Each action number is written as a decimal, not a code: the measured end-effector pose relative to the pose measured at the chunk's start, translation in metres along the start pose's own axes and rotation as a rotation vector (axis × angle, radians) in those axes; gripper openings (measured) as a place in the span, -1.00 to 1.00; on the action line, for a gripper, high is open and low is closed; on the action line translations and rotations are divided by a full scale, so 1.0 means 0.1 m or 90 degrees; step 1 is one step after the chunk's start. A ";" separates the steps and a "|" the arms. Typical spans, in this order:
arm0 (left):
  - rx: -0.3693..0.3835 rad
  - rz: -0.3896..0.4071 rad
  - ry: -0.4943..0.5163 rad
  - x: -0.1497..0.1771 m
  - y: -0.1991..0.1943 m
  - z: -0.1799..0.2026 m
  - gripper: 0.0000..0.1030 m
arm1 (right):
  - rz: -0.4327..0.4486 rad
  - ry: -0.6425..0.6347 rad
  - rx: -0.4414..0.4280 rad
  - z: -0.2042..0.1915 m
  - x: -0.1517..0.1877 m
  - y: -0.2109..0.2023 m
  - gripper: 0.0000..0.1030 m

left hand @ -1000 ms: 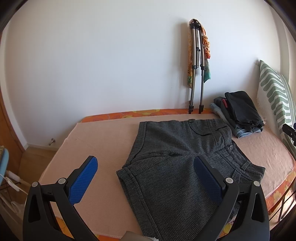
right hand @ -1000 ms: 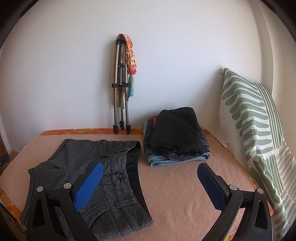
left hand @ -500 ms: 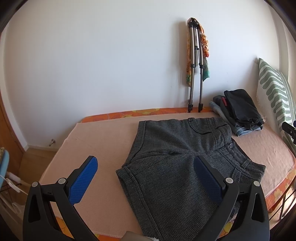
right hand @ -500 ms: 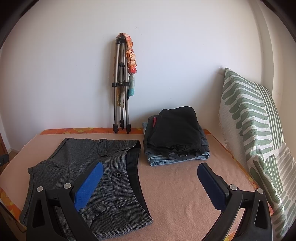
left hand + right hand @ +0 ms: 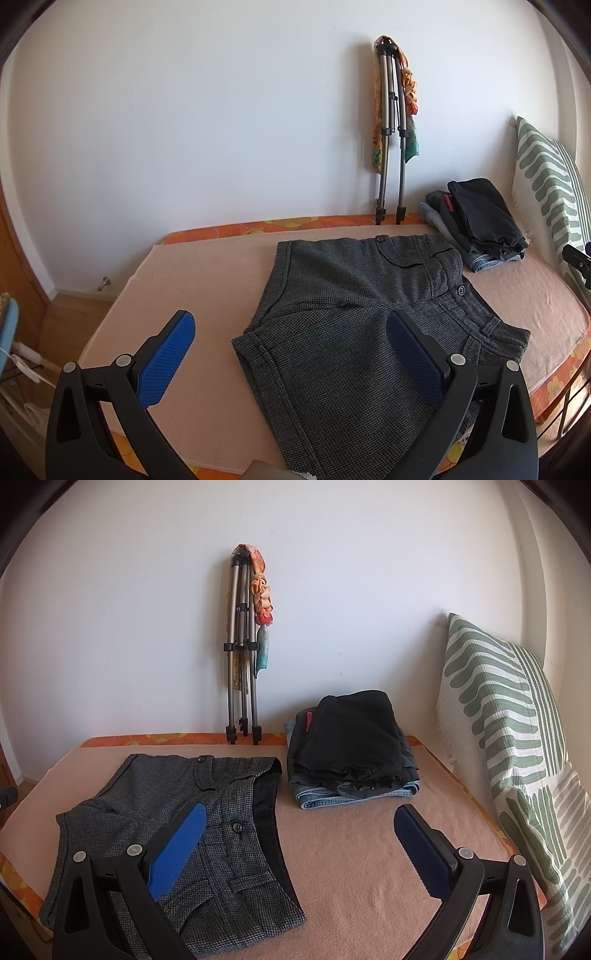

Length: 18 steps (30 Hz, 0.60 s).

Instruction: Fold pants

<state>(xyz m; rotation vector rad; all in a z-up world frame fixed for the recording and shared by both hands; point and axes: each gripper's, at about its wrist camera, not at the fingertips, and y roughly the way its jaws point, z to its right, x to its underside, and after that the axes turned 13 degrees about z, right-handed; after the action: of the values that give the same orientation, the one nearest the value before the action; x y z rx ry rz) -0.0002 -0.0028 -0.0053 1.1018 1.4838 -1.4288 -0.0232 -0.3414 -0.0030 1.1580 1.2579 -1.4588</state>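
Grey checked short pants [image 5: 354,314] lie flat on the pink bed cover, waistband to the right, leg hems to the left; they also show in the right wrist view [image 5: 177,819]. My left gripper [image 5: 291,354] is open and empty, held above the near leg of the pants. My right gripper [image 5: 299,845] is open and empty, above the waistband end and the bare cover beside it. Neither gripper touches the cloth.
A stack of folded dark clothes on jeans [image 5: 351,749] lies at the back right of the bed [image 5: 369,849]. A folded tripod [image 5: 242,646] leans on the wall. A green-striped pillow [image 5: 517,738] stands at the right. The bed's left edge drops to a wooden floor [image 5: 74,321].
The left wrist view has shifted slightly, so the pants and tripod sit a little lower and left. The right gripper has hardly moved. Both stay open.
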 end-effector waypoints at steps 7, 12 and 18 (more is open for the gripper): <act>0.001 -0.003 -0.001 0.00 0.01 0.01 1.00 | -0.002 -0.001 -0.002 -0.01 0.01 0.01 1.00; 0.002 -0.002 0.001 0.00 0.00 0.01 1.00 | -0.002 -0.004 -0.005 -0.03 0.01 0.00 1.00; 0.001 -0.002 0.004 0.00 0.00 0.01 1.00 | -0.003 -0.004 -0.006 -0.04 0.01 0.00 1.00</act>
<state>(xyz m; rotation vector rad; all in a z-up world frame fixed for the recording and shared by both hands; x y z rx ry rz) 0.0000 -0.0039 -0.0054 1.1069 1.4887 -1.4302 -0.0231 -0.3377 -0.0046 1.1442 1.2622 -1.4573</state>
